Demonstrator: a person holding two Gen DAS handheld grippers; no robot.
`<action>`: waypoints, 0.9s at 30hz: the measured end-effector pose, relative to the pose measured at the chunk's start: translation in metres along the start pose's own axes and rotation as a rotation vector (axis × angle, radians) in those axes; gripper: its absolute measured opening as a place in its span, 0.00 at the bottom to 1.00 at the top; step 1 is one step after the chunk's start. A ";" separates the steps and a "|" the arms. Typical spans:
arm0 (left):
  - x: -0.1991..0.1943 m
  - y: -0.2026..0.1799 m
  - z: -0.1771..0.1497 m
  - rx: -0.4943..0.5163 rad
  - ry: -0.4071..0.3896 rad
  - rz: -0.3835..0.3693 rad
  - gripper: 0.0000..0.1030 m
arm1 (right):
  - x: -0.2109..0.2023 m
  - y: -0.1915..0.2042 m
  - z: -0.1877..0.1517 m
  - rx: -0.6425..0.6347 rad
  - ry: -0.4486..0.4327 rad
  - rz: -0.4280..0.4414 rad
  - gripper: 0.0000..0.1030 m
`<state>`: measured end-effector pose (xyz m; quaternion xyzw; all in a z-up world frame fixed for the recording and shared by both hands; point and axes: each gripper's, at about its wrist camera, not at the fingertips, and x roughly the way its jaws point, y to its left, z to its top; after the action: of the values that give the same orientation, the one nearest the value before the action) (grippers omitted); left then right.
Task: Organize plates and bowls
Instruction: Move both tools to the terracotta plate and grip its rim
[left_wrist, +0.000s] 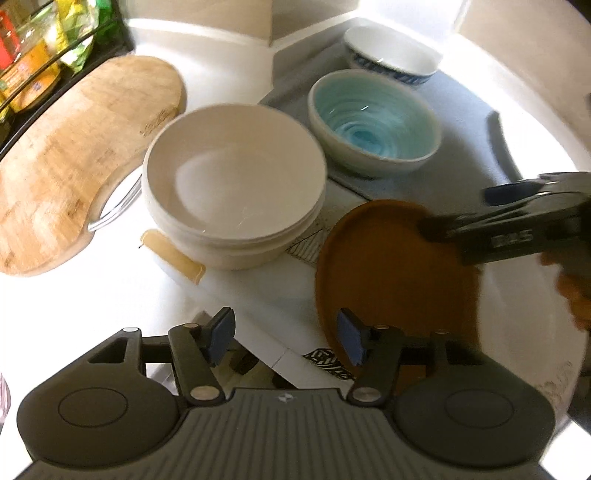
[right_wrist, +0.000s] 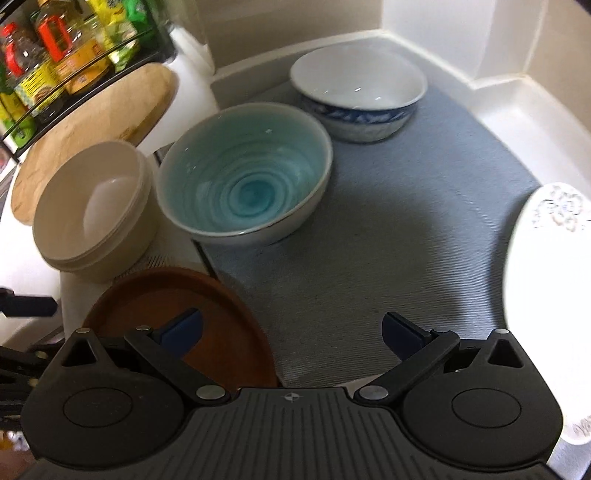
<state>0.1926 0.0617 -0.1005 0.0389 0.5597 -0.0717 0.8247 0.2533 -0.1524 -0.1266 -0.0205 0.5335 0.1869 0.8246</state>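
- white counter (left_wrist: 258, 295) fills the near ground, with a grey mat (right_wrist: 406, 221) spread over its right side up to the raised back edge.
- left gripper (left_wrist: 286, 338) stands released, nothing between its blue pads; the brown plate (left_wrist: 395, 280) rim lies just beside its right pad.
- right gripper (right_wrist: 291, 334) hangs wide apart over bare mat, its left finger above the brown plate; no grasp.
- open mat lies ahead of the right gripper; a white patterned plate (right_wrist: 546, 258) crowds the right edge.
- stacked cream bowls (left_wrist: 232, 184) sit left, off the mat, the turquoise bowl (right_wrist: 245, 173) close beside them.
- farther back: blue-and-white bowl (right_wrist: 356, 96), wooden cutting board (left_wrist: 81, 147), rack of bottles (right_wrist: 55, 55).
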 end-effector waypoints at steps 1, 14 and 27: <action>-0.004 0.000 -0.001 0.006 -0.013 -0.016 0.69 | 0.002 0.001 0.000 -0.009 0.007 0.005 0.99; 0.024 -0.014 0.002 0.017 0.023 -0.122 0.19 | -0.002 0.022 -0.011 -0.104 -0.027 0.036 0.16; 0.009 0.021 -0.012 0.019 0.038 -0.120 0.13 | -0.013 0.049 -0.009 -0.063 -0.051 0.058 0.16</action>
<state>0.1881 0.0837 -0.1135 0.0142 0.5759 -0.1256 0.8077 0.2250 -0.1126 -0.1106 -0.0261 0.5065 0.2280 0.8311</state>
